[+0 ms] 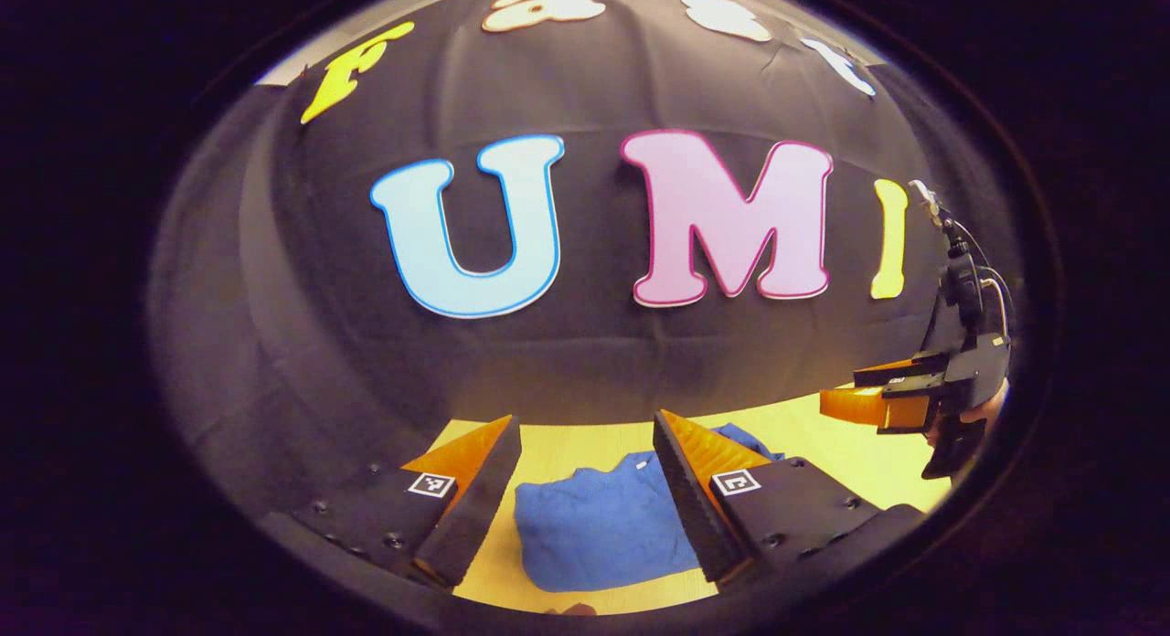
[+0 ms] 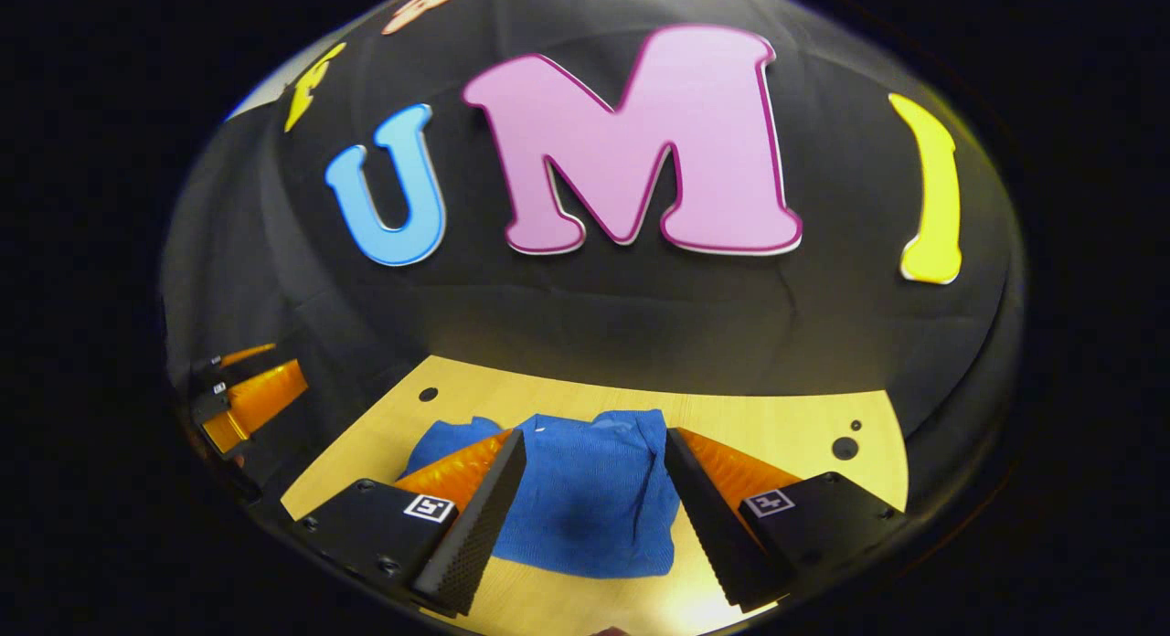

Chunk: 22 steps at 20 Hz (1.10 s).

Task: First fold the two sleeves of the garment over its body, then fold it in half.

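A blue garment (image 1: 594,526) lies folded into a compact bundle on the yellow table (image 1: 841,453). In the left gripper view it sits below and between the fingers of my left gripper (image 1: 585,430), which is open and holds nothing, raised above the cloth. In the right gripper view the same blue garment (image 2: 594,499) lies on the table (image 2: 768,426) under my right gripper (image 2: 594,439), also open and empty. The right gripper (image 1: 850,389) shows at the far right of the left gripper view, held by a hand. The left gripper (image 2: 274,371) shows at the left edge of the right gripper view.
The black cloth wall (image 2: 594,316) rises right behind the table's far edge. Small dark holes (image 2: 845,448) mark the tabletop at the right and one hole (image 2: 428,395) at the left. Bare yellow surface surrounds the garment.
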Available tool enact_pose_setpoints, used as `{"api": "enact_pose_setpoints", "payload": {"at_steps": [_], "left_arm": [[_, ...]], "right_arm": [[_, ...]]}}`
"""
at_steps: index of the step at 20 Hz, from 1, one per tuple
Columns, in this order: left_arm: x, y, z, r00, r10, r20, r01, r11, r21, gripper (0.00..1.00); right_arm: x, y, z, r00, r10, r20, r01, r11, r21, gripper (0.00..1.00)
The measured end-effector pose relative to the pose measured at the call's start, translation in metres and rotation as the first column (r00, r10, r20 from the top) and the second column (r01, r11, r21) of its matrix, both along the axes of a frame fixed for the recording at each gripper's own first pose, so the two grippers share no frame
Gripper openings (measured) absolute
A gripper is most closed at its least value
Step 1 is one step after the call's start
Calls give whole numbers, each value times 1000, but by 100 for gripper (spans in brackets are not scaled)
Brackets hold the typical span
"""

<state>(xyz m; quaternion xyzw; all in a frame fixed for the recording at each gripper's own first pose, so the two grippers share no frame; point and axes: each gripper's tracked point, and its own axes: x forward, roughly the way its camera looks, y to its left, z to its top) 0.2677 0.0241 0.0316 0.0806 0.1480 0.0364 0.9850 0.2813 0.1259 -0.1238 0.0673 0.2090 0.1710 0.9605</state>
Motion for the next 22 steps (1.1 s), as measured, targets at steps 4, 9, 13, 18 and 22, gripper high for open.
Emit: {"api": "enact_pose_setpoints", "payload": {"at_steps": [4,9,13,18,22], "left_arm": [[-81,-37,11,995,-24,97,30,998,-62,83],[-185,-52,6,983,-12,181,35,992,-121,80],[-248,-76,4,975,-44,216,65,994,-90,82],[-275,-93,16,967,-24,254,46,996,-81,81],[-277,-93,19,964,16,265,7,996,-84,83]], "right_arm": [[-88,-19,51,986,-69,151,66,997,29,98],[-205,-30,93,950,-129,285,125,992,33,97],[-277,-21,108,930,-97,355,97,995,18,97],[-316,-36,119,911,-109,398,111,994,18,98],[-316,-53,128,882,-109,458,120,993,7,91]]}}
